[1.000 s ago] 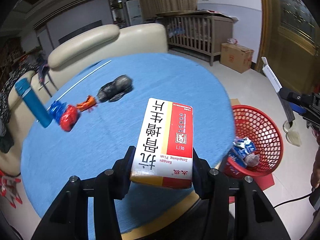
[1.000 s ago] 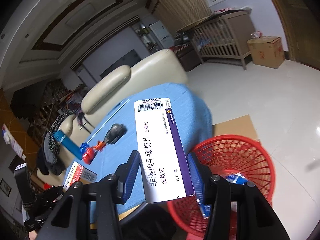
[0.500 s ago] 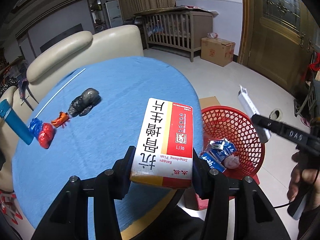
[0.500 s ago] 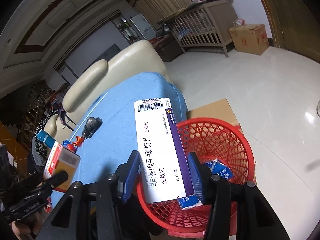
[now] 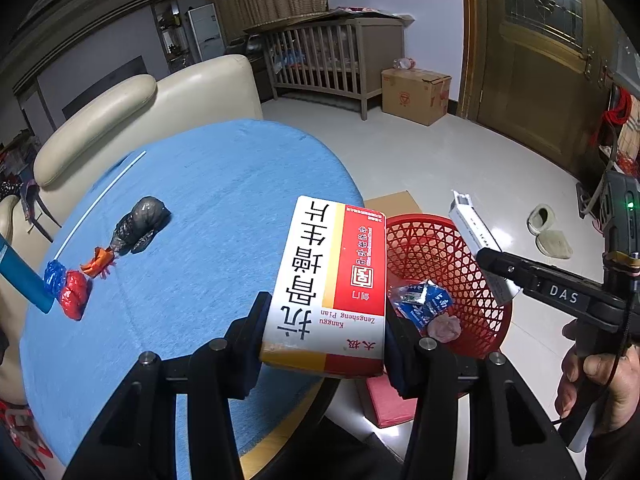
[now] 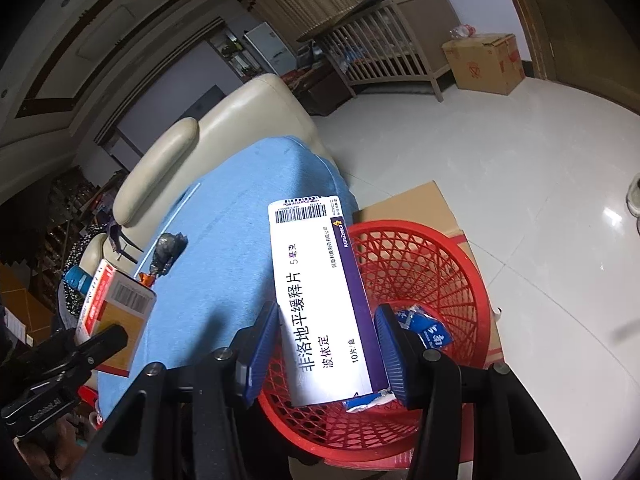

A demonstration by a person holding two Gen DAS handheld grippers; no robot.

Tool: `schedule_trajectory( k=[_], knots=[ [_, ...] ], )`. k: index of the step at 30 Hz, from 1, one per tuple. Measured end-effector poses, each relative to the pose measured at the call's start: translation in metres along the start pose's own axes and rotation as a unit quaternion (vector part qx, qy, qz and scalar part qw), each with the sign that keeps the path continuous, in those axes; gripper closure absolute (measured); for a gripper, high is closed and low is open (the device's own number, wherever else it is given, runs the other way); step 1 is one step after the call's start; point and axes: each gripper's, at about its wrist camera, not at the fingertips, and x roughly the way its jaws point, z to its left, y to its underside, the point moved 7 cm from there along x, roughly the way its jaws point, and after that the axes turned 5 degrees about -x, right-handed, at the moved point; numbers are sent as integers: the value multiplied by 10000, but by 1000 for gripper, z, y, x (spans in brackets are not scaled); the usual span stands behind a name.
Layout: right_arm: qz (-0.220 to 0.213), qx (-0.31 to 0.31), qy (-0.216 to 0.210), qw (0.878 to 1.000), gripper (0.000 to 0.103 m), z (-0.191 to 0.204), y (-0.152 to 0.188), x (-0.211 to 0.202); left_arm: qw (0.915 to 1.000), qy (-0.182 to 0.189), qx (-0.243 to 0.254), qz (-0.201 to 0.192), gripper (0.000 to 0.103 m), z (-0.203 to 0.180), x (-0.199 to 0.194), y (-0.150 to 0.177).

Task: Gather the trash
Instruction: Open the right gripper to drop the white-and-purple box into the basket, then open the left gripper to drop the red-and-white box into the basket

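My left gripper (image 5: 326,332) is shut on a red and white medicine box (image 5: 332,280), held over the table's right edge beside the red mesh basket (image 5: 460,264). My right gripper (image 6: 326,350) is shut on a white and purple medicine box (image 6: 320,300), held above the red basket (image 6: 440,280). The basket holds a blue wrapper (image 5: 420,300) and a pink wad. On the blue table (image 5: 192,208) lie a crumpled black bag (image 5: 138,224), an orange scrap (image 5: 96,262), and red and blue wrappers (image 5: 66,292). In the left wrist view the right gripper (image 5: 496,268) shows with its box.
A cream sofa (image 5: 132,120) stands behind the table. A white straw (image 5: 100,200) and a blue bottle (image 5: 20,276) lie at the table's left. A wooden crib (image 5: 332,60), a cardboard box (image 5: 416,94) and slippers (image 5: 548,232) stand on the tiled floor.
Both grippers have swung right toward the basket with their boxes held. The right gripper's box now hangs over the basket; the left box sits at the table's edge.
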Motion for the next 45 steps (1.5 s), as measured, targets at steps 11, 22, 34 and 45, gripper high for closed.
schedule_trajectory(
  k=[11, 22, 34, 45],
  knots=[
    [59, 93, 95, 9999, 51, -7, 5, 3, 10000, 27, 63, 19, 51, -8, 3, -2],
    [188, 361, 353, 9985, 31, -22, 5, 7, 9997, 98, 209, 59, 51, -21, 7, -5],
    [-611, 641, 372, 9954, 30, -37, -18, -38, 9975, 252, 607, 268, 51, -60, 26, -11],
    [-923, 864, 353, 9913, 30, -48, -25, -56, 9958, 271, 775, 404, 51, -80, 40, -12]
  ],
)
